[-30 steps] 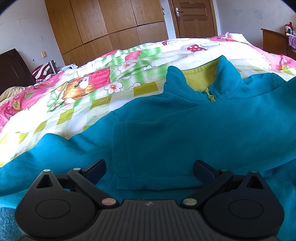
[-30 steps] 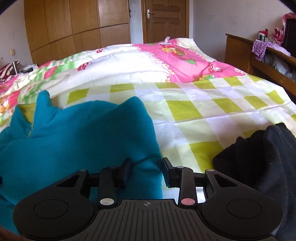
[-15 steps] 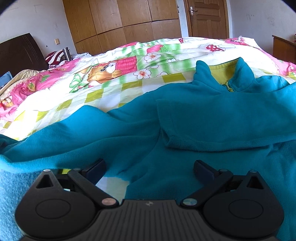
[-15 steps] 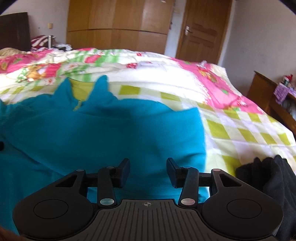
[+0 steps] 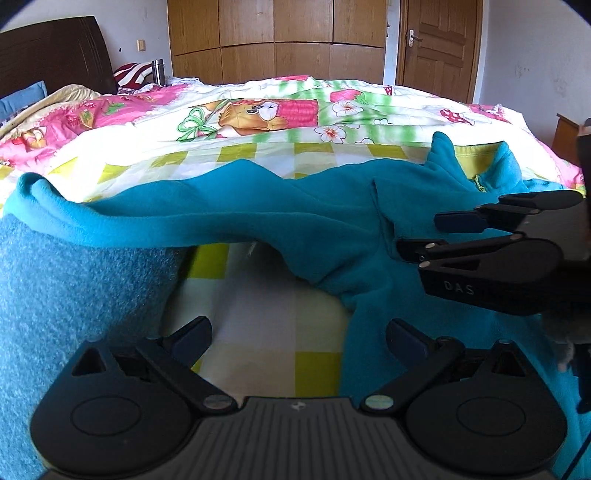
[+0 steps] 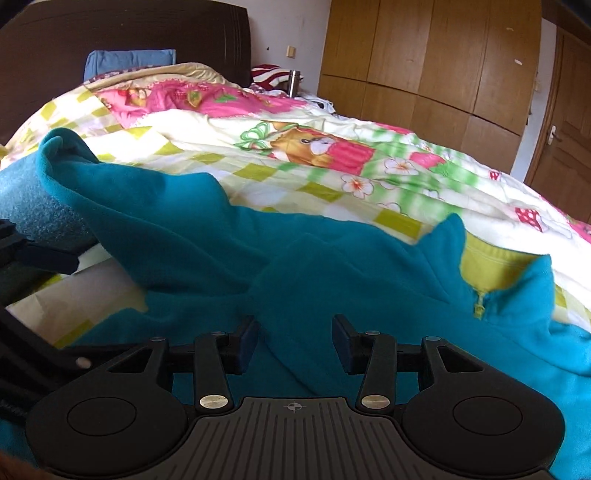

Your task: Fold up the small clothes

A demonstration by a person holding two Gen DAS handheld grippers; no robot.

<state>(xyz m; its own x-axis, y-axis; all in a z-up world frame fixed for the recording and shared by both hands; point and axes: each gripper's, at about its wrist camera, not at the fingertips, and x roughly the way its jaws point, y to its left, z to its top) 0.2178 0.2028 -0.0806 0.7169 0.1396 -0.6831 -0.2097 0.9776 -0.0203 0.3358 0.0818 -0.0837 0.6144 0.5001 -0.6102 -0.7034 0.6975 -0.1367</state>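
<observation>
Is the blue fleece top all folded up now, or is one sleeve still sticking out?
Partly folded. On the blue fleece top, one sleeve lies across the chest; the other sleeve stretches out sideways over the quilt.

a bed [image 5: 258, 155] under a cartoon-print quilt [image 5: 258, 110] in pink, green and yellow checks is filling the room, daylight falling bright across it. a dark wooden headboard [image 6: 122, 33] is standing behind a blue pillow [image 6: 129, 62]. a wooden wardrobe [image 5: 277, 40] is lining the far wall beside a brown panelled door [image 5: 439, 48]. a metal flask [image 6: 293, 83] is standing near the white wall [image 6: 291, 26].
</observation>
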